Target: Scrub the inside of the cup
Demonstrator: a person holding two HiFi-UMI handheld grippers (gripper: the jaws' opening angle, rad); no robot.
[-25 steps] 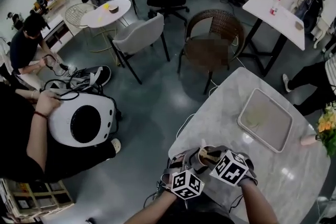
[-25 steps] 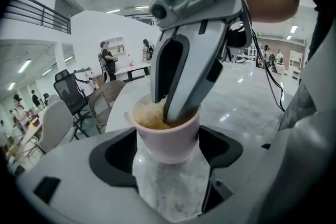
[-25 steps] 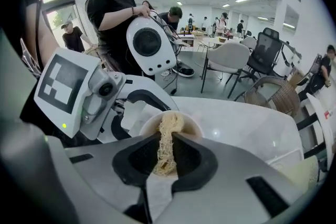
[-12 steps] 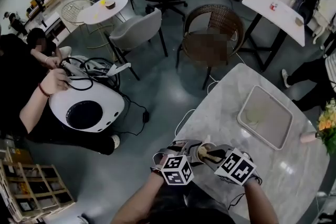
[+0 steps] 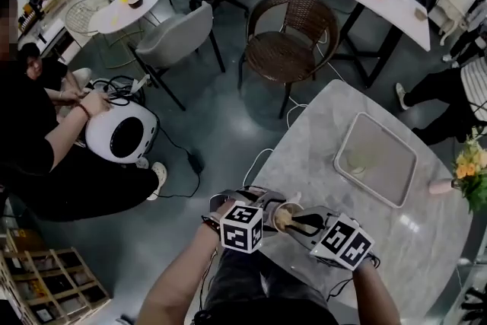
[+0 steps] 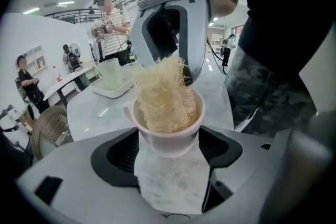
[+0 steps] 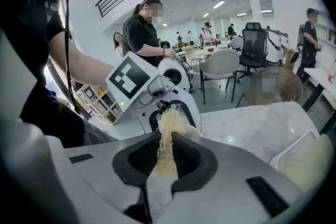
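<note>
Cup tight between left gripper's jaws, loofah scrubber inside it tight between right gripper's jaws.

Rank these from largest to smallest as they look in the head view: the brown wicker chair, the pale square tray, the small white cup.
1. brown wicker chair
2. pale square tray, slightly smaller
3. small white cup, partly hidden by the beige fibre scrubber
The chair is farther off, so truly bigger.

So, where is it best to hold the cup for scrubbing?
Grip the cup on its outer wall below the rim, from the side, one jaw on each flank, as the left gripper does. The loofah fills its mouth, so the top is not free.
</note>
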